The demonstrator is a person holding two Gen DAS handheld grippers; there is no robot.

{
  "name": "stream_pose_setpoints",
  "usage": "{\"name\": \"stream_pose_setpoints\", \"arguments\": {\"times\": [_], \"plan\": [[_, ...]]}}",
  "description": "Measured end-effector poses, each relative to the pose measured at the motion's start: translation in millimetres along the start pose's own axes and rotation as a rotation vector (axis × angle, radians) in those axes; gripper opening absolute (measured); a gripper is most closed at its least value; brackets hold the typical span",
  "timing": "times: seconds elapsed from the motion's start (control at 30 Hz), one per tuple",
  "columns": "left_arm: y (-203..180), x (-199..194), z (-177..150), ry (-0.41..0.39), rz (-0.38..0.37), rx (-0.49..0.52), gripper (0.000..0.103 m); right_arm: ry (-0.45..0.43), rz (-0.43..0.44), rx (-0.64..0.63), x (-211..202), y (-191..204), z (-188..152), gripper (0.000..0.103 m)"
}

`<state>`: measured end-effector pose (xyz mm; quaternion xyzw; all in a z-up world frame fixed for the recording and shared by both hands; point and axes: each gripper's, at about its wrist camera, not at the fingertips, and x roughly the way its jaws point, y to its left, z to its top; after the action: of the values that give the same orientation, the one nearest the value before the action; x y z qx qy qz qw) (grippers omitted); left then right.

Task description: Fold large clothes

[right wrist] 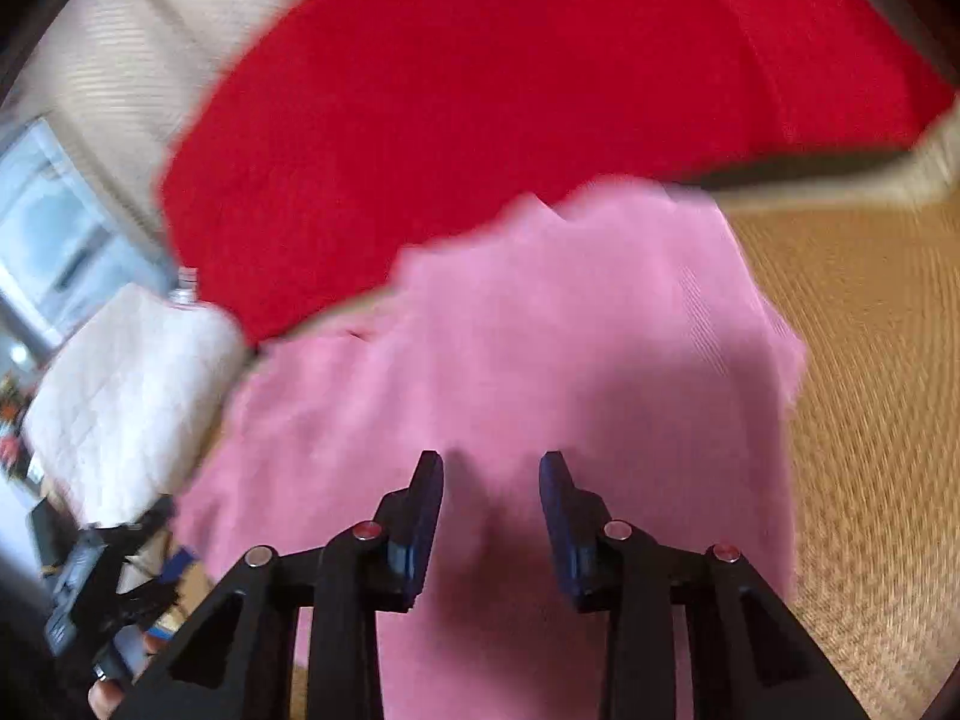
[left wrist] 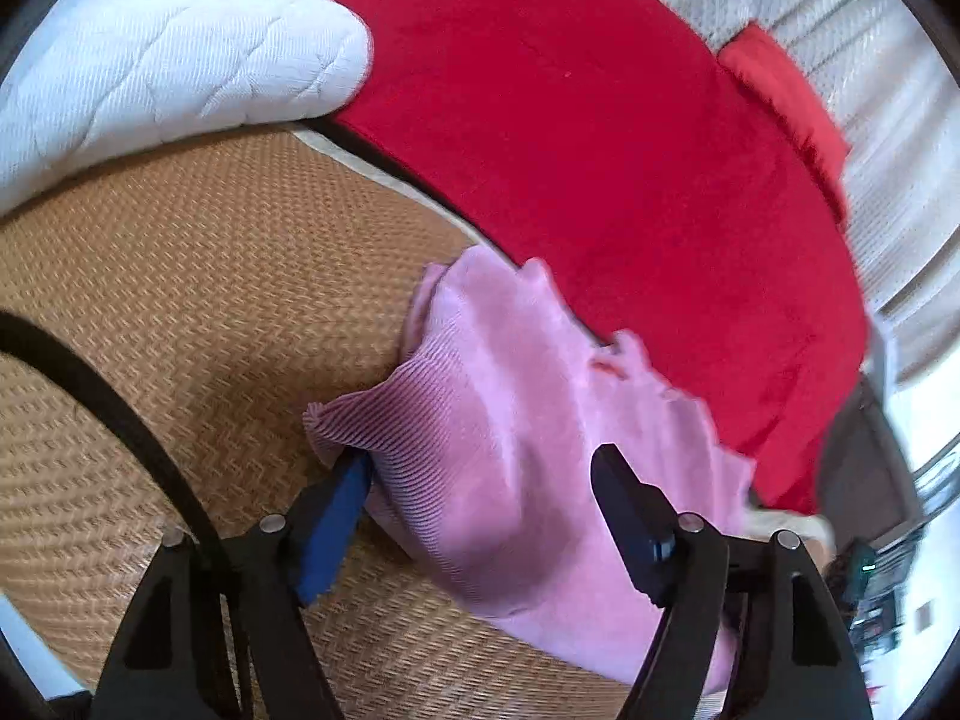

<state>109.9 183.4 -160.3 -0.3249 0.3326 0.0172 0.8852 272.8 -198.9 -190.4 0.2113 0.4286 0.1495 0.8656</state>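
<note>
Cloth first: in the left wrist view a pink garment [left wrist: 510, 420] lies on the woven mat [left wrist: 180, 276], its far edge against a red blanket [left wrist: 570, 150]. The left gripper [left wrist: 480, 486] stands spread wide astride a ribbed fold, pads not pressing. In the blurred right wrist view the right gripper [right wrist: 491, 480] hangs just above the garment [right wrist: 540, 330], fingers half parted, nothing pinched. Likely step: seizing the near edge; next, both must close on cloth.

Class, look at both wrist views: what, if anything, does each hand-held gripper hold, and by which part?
Nothing gripped: both open over the pink garment.
</note>
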Motion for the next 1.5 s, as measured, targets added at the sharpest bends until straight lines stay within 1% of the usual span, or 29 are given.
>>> {"name": "stream_pose_setpoints", "arguments": {"times": [0.03, 0.07, 0.13, 0.2, 0.27, 0.3, 0.33, 0.37, 0.4, 0.47, 0.53, 0.57, 0.6, 0.67, 0.7, 0.73, 0.8, 0.87, 0.93, 1.0, 1.07, 1.1, 1.17, 1.23, 1.27, 1.3, 1.37, 1.47, 1.5], "plan": [[-3, 4, -1, 0.011, 0.051, 0.021, 0.076, -0.015, 0.017, 0.013, -2, -3, 1, 0.037], [-4, 5, -2, 0.01, 0.078, 0.031, 0.076, -0.012, 0.022, 0.017, -6, -2, 2, 0.037], [-13, -1, -3, -0.049, 0.121, 0.081, 0.076, -0.031, 0.041, 0.006, -16, 2, 5, 0.038], [-31, -6, -1, -0.119, 0.191, 0.188, 0.076, -0.067, 0.061, 0.007, -24, 4, 9, 0.038], [-45, -10, 2, -0.173, 0.211, 0.258, 0.076, -0.103, 0.081, -0.006, -29, 12, 15, 0.038], [-54, -9, 6, -0.185, 0.184, 0.284, 0.077, -0.118, 0.099, -0.008, -31, 14, 19, 0.039], [-61, -5, 8, -0.176, 0.149, 0.298, 0.079, -0.125, 0.115, -0.002, -32, 16, 22, 0.042], [-66, -1, 8, -0.158, 0.122, 0.309, 0.083, -0.128, 0.13, 0.012, -31, 17, 26, 0.059], [-73, 11, 9, -0.116, 0.088, 0.327, 0.083, -0.134, 0.144, 0.038, -28, 16, 30, 0.072], [-83, 40, 9, -0.021, 0.05, 0.348, 0.083, -0.155, 0.146, 0.061, -24, 16, 35, 0.072], [-87, 75, 5, 0.098, 0.038, 0.362, 0.083, -0.155, 0.104, 0.053, -19, 14, 41, 0.072], [-86, 86, 2, 0.14, 0.055, 0.365, 0.083, -0.148, 0.084, 0.051, -12, 12, 43, 0.071], [-87, 99, -2, 0.166, 0.097, 0.391, 0.083, -0.129, 0.062, 0.055, -5, 8, 45, 0.07], [-92, 107, -8, 0.156, 0.14, 0.469, 0.086, -0.05, 0.016, 0.074, 14, -5, 47, 0.069], [-98, 112, -11, 0.153, 0.163, 0.52, 0.087, -0.01, 0.0, 0.09, 22, -11, 47, 0.061], [-100, 114, -13, 0.157, 0.177, 0.541, 0.089, 0.009, 0.004, 0.107, 29, -17, 47, 0.058], [-104, 116, -13, 0.154, 0.191, 0.552, 0.089, -0.002, 0.022, 0.114, 25, -17, 50, 0.058], [-105, 111, -11, 0.141, 0.186, 0.539, 0.089, -0.035, 0.001, 0.088, 17, -11, 49, 0.058], [-104, 98, -7, 0.094, 0.155, 0.51, 0.089, -0.071, -0.034, 0.04, 7, -4, 45, 0.058], [-105, 80, -4, 0.043, 0.122, 0.504, 0.089, -0.116, -0.034, -0.004, -9, 6, 40, 0.058], [-105, 69, -2, 0.021, 0.103, 0.514, 0.089, -0.153, -0.048, -0.039, -22, 12, 35, 0.058], [-105, 65, -5, 0.022, 0.103, 0.522, 0.089, -0.159, -0.052, -0.045, -27, 12, 34, 0.058], [-102, 73, -6, 0.06, 0.111, 0.515, 0.089, -0.127, -0.044, -0.044, -28, 13, 27, 0.058], [-92, 85, -13, 0.156, 0.136, 0.502, 0.089, -0.064, -0.055, -0.036, -14, 11, 22, 0.058], [-92, 88, -19, 0.183, 0.159, 0.52, 0.089, -0.019, -0.077, -0.035, -3, 10, 19, 0.058], [-100, 91, -25, 0.185, 0.187, 0.569, 0.089, -0.003, -0.088, -0.041, 4, 9, 16, 0.058], [-107, 91, -29, 0.17, 0.211, 0.618, 0.089, -0.021, -0.103, -0.063, 3, 14, 16, 0.058], [-108, 86, -26, 0.161, 0.206, 0.601, 0.089, -0.054, -0.083, -0.054, -7, 19, 17, 0.058], [-107, 75, -22, 0.128, 0.203, 0.583, 0.089, -0.063, -0.072, -0.062, -8, 22, 19, 0.058]]}}
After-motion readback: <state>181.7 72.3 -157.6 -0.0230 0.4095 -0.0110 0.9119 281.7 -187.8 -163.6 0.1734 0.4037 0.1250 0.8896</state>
